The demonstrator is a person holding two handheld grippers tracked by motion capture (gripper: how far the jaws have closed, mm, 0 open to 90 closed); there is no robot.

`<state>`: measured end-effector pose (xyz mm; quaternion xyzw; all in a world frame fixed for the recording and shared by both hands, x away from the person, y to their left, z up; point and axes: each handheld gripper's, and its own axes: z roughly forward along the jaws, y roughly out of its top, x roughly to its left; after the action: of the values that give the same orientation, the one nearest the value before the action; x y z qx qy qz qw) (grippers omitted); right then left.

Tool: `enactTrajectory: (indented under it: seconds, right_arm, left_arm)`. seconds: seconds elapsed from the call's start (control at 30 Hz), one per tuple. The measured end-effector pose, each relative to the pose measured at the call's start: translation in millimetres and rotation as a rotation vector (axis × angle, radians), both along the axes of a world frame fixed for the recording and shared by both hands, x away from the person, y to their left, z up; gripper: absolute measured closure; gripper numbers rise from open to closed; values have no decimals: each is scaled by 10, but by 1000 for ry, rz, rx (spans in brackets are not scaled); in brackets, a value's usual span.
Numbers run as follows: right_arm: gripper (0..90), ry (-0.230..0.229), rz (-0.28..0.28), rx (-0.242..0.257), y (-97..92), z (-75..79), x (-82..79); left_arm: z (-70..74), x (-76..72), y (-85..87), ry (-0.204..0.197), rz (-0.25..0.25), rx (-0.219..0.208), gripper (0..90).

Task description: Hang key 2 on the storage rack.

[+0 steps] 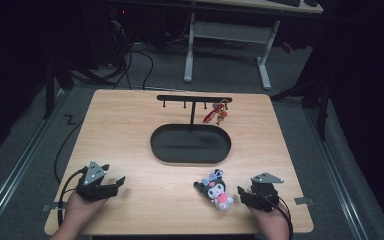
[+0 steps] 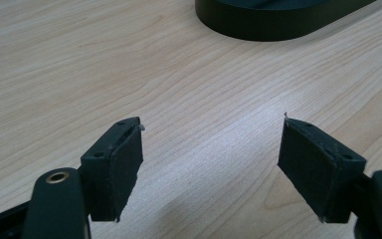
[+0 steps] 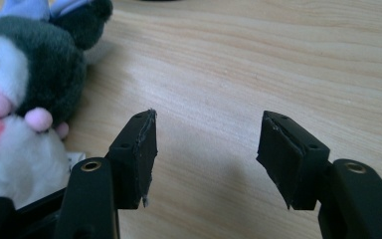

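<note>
A small plush toy (image 1: 217, 188) with a dark hood, white face and pink outfit lies on the wooden table near the front right. My right gripper (image 1: 243, 196) rests just to its right. In the right gripper view the plush toy (image 3: 25, 99) sits outside the left jaw, and my right gripper (image 3: 206, 144) is open over bare wood. At the front left, my left gripper (image 1: 117, 184) points toward the table's middle. In its own view my left gripper (image 2: 211, 149) is open wide with nothing between the pads.
A black oval tray (image 1: 190, 143) sits mid-table, its rim (image 2: 278, 22) ahead of the left jaws. Behind it stands a black hook rack (image 1: 194, 100) with a red keychain (image 1: 217, 114) on its right end. A white desk frame (image 1: 227, 35) stands beyond the table.
</note>
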<state>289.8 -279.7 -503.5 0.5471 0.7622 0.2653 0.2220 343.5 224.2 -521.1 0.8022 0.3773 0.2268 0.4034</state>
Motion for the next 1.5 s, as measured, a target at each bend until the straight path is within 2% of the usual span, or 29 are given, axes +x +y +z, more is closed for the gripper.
enactTrajectory:
  seconds: [0.27, 0.5, 1.0, 1.33, 1.5]
  right_arm:
    - [381, 114, 28, -41, 17, 17, 29]
    - [372, 183, 49, -59, 58, 27, 57]
    - [362, 342, 88, -127, 154, 186, 206]
    - [357, 449, 142, -223, 264, 227, 273]
    - [356, 489, 161, -226, 290, 290, 290]
  left_arm:
    - [-7, -7, -49, -6, -20, 14, 258]
    - [-16, -5, -76, -7, -35, 23, 258]
    - [-8, -13, -78, -12, -56, 28, 259]
    - [-9, -12, -80, -11, -60, 24, 258]
    - [-11, -12, -81, -8, -62, 23, 258]
